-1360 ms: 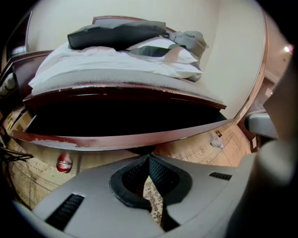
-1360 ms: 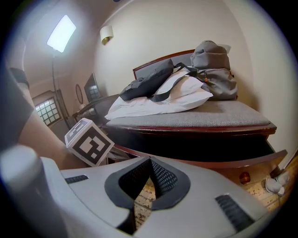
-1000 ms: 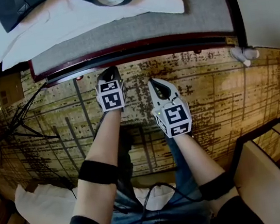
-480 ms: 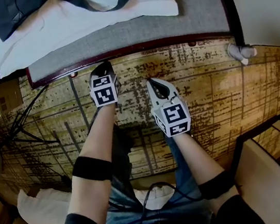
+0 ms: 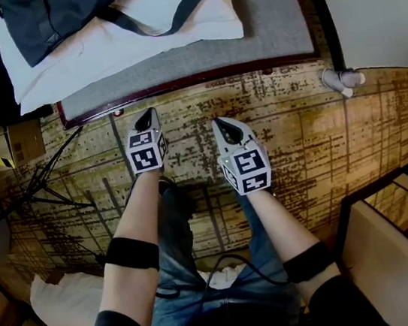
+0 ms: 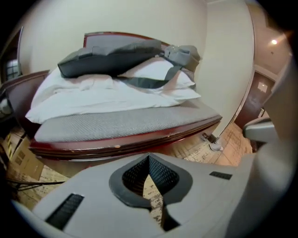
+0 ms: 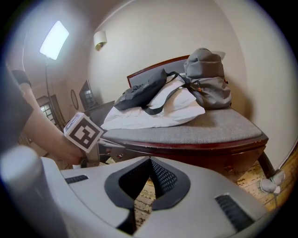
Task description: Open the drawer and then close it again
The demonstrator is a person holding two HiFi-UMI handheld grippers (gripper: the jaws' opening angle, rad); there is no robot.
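While left tongs (image 5: 147, 114), right tongs (image 5: 220, 122) closed, empty: one bench (image 5: 275, 26).

The bench (image 5: 192, 80) stands ahead of the left gripper (image 5: 150, 114) and the right gripper (image 5: 221, 124). On it lies a pillow (image 5: 132, 36), and on the pillow a bag (image 5: 53, 18). A cardboard box (image 5: 12, 140) and cables (image 5: 40, 183) are to the left of the left gripper, on the floor (image 5: 322, 141).

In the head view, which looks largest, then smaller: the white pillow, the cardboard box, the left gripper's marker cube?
1. White pillow.
2-3. Cardboard box and left gripper's marker cube look about alike; the cube is nearer the camera, so unranked.
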